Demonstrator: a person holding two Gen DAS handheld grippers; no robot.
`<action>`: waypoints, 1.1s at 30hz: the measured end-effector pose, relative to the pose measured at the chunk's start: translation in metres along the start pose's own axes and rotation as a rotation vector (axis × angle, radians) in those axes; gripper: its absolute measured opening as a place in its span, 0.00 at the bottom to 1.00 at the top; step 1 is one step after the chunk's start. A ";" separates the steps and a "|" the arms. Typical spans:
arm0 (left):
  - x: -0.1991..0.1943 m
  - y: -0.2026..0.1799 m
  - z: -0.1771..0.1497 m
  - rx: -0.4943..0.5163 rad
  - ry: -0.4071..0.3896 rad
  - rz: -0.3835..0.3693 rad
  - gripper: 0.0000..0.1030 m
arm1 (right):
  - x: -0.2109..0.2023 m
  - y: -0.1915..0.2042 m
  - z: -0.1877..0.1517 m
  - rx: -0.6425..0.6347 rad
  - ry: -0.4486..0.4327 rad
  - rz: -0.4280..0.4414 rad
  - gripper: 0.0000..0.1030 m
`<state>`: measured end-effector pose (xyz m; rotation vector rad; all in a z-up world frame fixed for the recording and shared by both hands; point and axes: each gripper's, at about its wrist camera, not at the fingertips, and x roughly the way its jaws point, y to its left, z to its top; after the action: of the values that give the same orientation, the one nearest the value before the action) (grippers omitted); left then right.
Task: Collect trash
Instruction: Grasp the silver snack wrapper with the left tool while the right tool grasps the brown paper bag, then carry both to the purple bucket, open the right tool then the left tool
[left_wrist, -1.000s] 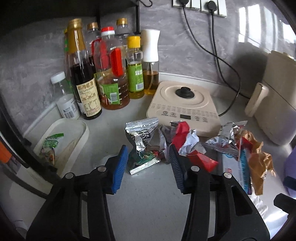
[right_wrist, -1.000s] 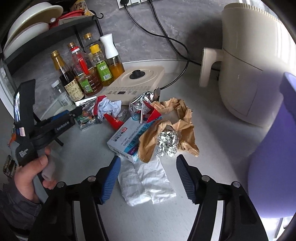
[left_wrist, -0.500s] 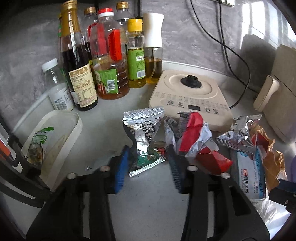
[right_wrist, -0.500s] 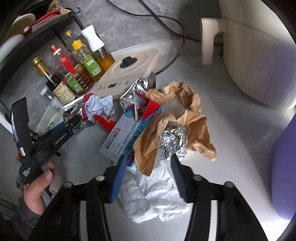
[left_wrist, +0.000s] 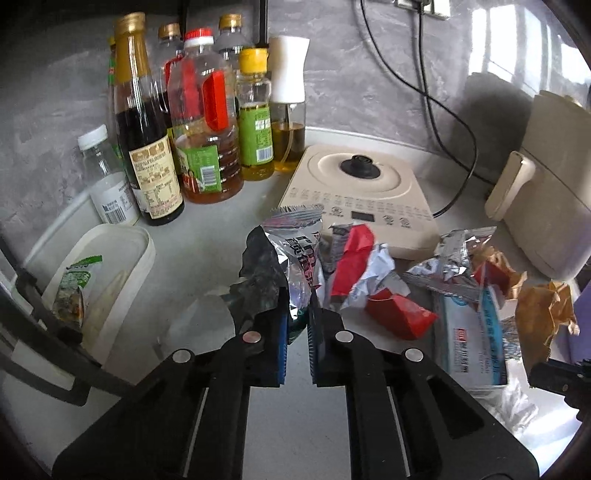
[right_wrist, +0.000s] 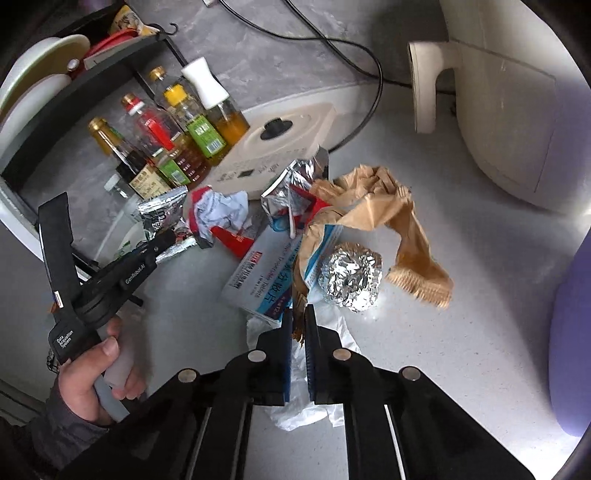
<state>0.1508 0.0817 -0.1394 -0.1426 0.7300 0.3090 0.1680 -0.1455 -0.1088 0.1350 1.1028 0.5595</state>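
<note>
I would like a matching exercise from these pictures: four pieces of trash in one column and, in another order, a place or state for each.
Things:
1. silver snack wrapper
2. brown paper bag
3. foil ball
4. white plastic bag

Place or state:
A. flat on the counter, under the right gripper
B. pinched by the left gripper
C. its edge pinched by the right gripper
D. lying free beside the medicine box

Pairs: 1-B, 2-C, 3-D, 4-A

Grey countertop (left_wrist: 207, 251), bottles (left_wrist: 207, 122), cooker (left_wrist: 358, 195), wrappers (left_wrist: 362, 273)
</note>
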 end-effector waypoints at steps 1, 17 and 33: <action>-0.003 -0.001 0.001 0.000 -0.003 -0.002 0.09 | -0.004 0.000 0.001 -0.004 -0.010 0.001 0.07; -0.075 -0.041 0.024 0.037 -0.096 -0.082 0.09 | -0.067 0.007 0.005 -0.077 -0.168 0.002 0.07; -0.144 -0.070 0.048 0.065 -0.230 -0.158 0.09 | -0.144 0.013 0.016 -0.128 -0.357 -0.033 0.07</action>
<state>0.1028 -0.0058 -0.0048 -0.0999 0.4965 0.1476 0.1301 -0.2026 0.0199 0.0998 0.7193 0.5499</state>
